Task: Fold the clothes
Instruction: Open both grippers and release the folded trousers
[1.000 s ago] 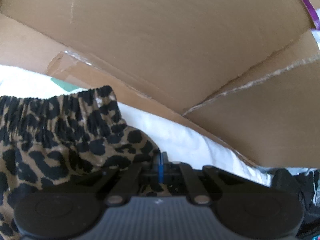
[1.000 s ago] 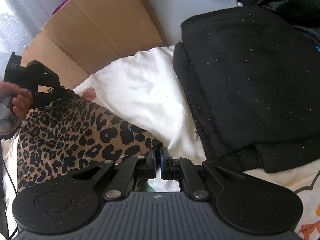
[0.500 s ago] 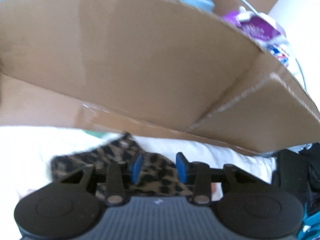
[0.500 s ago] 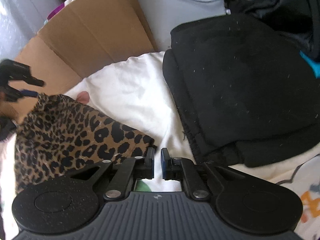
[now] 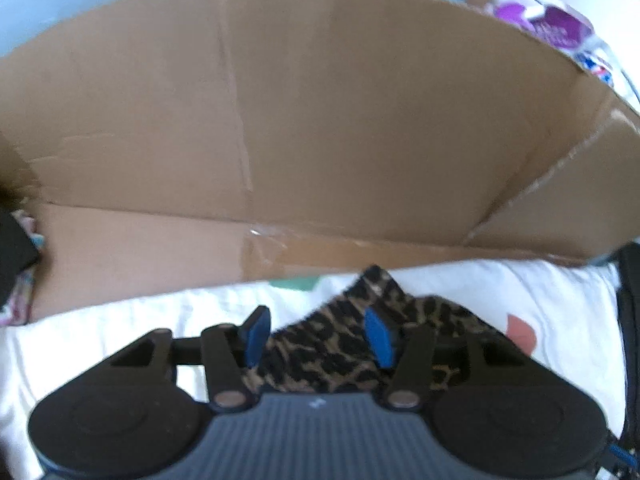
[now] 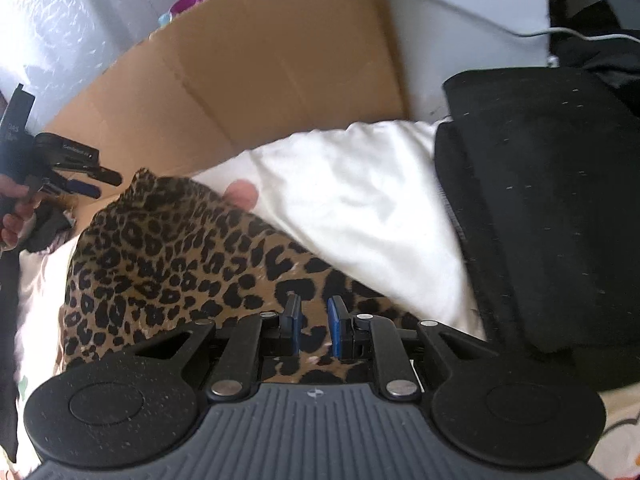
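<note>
A leopard-print garment (image 6: 168,256) lies folded on a white sheet (image 6: 360,200). In the left wrist view the leopard-print garment (image 5: 340,344) shows as a small heap just beyond my left gripper (image 5: 316,334), which is open and holds nothing. My right gripper (image 6: 314,326) hovers over the garment's near edge, its blue pads a little apart with nothing between them. The left gripper (image 6: 76,180) also appears at the far left of the right wrist view, held by a hand beside the garment's far corner.
A large cardboard box (image 5: 320,120) stands right behind the garment. A folded black garment (image 6: 552,208) lies on the sheet to the right. A purple packet (image 5: 556,28) sits beyond the box. A white cable (image 6: 580,34) runs along the grey wall.
Both grippers have let go of the leopard garment. The left opened wide and drew back from its corner. The right opened slightly and now sits over the cloth, which has settled on the sheet.
</note>
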Action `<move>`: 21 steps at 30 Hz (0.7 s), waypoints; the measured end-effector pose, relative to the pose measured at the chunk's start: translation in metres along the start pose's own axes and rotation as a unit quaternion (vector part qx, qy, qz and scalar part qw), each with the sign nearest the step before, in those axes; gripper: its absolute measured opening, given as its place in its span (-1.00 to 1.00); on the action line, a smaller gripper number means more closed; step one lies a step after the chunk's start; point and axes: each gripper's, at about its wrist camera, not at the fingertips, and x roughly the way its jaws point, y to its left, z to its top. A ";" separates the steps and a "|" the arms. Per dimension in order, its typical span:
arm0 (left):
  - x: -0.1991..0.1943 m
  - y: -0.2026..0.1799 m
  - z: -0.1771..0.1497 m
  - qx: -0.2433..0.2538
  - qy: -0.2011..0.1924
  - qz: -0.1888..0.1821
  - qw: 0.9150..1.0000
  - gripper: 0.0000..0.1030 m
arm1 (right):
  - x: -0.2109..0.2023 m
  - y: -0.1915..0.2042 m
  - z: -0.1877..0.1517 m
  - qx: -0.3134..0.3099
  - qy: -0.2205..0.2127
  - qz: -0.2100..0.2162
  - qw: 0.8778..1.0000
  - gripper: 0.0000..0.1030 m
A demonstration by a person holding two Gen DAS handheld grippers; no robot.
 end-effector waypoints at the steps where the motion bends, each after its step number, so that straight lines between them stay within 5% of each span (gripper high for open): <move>1: 0.000 -0.005 0.000 0.007 0.001 -0.001 1.000 0.08 | 0.002 0.001 0.001 -0.004 0.002 0.003 1.000 -0.71; 14: 0.039 -0.030 -0.005 0.031 0.027 0.008 0.999 0.09 | 0.047 0.042 0.021 -0.051 0.027 0.068 0.996 -0.71; 17: 0.051 -0.035 -0.005 0.042 0.027 0.013 0.999 0.11 | 0.063 0.052 0.032 -0.023 0.039 0.099 0.994 -0.71; 21: 0.059 -0.038 -0.004 0.054 0.027 0.017 0.998 0.13 | 0.084 0.063 0.038 -0.052 0.040 0.073 0.995 -0.72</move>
